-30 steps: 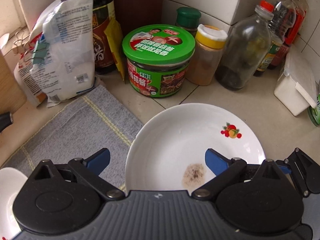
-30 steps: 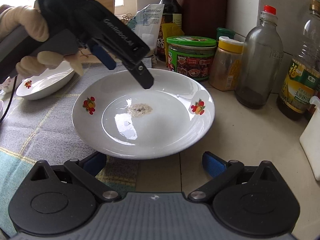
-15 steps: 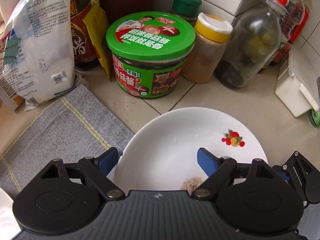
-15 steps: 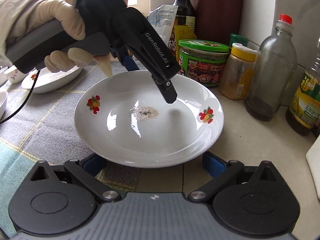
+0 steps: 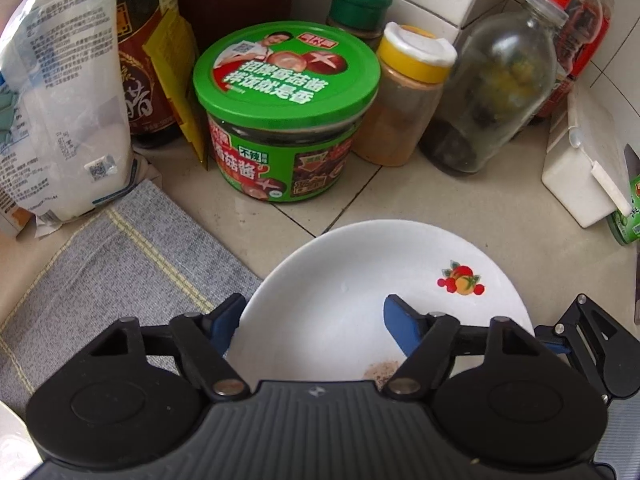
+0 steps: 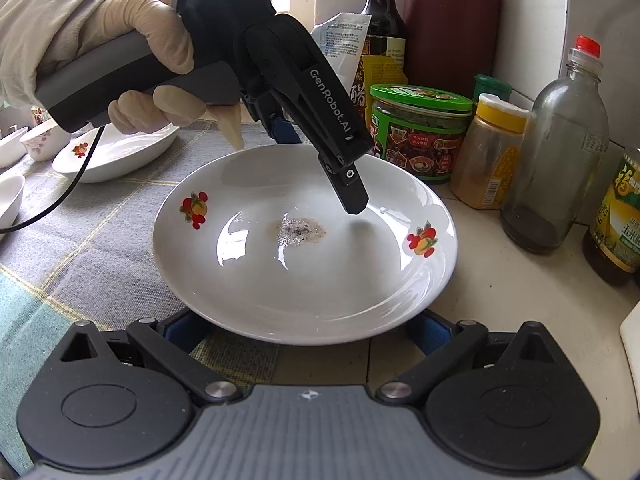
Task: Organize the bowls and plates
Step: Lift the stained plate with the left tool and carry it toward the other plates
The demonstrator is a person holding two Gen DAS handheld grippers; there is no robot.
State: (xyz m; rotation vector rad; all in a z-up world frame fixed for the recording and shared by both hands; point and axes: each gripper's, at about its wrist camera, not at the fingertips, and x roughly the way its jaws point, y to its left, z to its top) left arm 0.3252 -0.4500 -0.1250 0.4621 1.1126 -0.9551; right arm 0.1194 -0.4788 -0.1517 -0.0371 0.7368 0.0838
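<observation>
A white plate (image 6: 304,264) with fruit prints and a brownish residue spot (image 6: 301,231) sits half on the grey cloth, half on the tiled counter. It also shows in the left wrist view (image 5: 344,296). My left gripper (image 5: 312,322) is open and straddles the plate's far rim, one finger inside the plate, one outside over the cloth. In the right wrist view its inner finger (image 6: 352,196) hovers just above the plate. My right gripper (image 6: 304,330) is open, its fingers under the plate's near edge. A second white plate (image 6: 120,152) lies at the left.
A green-lidded jar (image 5: 286,120), a yellow-capped spice jar (image 5: 404,100), a glass bottle (image 5: 492,96), dark sauce bottles and a white bag (image 5: 60,120) crowd the back wall. A white box (image 5: 580,168) stands at the right. Small bowls (image 6: 12,196) sit at the far left.
My left gripper moved forward and down over the plate's far rim, toward the jars. The right gripper stayed at the plate's near edge, and the plate looks larger in its view.
</observation>
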